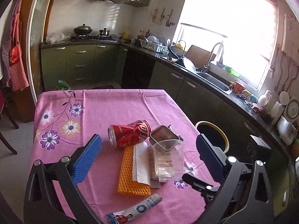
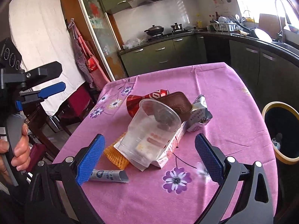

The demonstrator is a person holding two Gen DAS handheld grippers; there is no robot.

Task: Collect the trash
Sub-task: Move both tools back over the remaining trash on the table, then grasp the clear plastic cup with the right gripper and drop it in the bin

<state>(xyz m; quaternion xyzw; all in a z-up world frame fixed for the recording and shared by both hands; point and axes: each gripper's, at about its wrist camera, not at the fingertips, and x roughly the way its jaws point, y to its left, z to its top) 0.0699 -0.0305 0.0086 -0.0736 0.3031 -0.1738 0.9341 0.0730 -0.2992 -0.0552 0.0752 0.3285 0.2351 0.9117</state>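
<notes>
**Clearing barely begun: trash pile on table, bin nearly empty**

Hovering over the near table edge, the left gripper [image 1: 148,155] has its blue pads spread wide with nothing between them; the right gripper [image 2: 149,155] is likewise spread and empty.

Near to far, left wrist view:
- Sachet tube [image 1: 135,210], lower centre. Blue-and-white print with a round emblem; characters too small to read.
- Orange foam net [image 1: 129,175] lying flat, a white paper strip [image 1: 141,163] over its right edge.
- Clear plastic cup [image 1: 167,160] on its side atop a printed carton [image 2: 171,148]; red characters on the carton, illegible.
- Brown tray [image 2: 179,102], resting against the cup.
- Silver snack wrapper [image 2: 199,116], centre right in the right wrist view; print unreadable.
- Crushed red can [image 1: 129,133], white script reads as Coca-Cola.

All sit on the pink floral tablecloth [image 1: 115,104], clustered mid-frame, touching or overlapping.

Trash bin [image 2: 280,132], yellow rim, at the right edge beside the table. Some small scrap shows inside; contents otherwise dark.

Judgement: every visible table item remains to be collected, so most of the task is left.
</notes>
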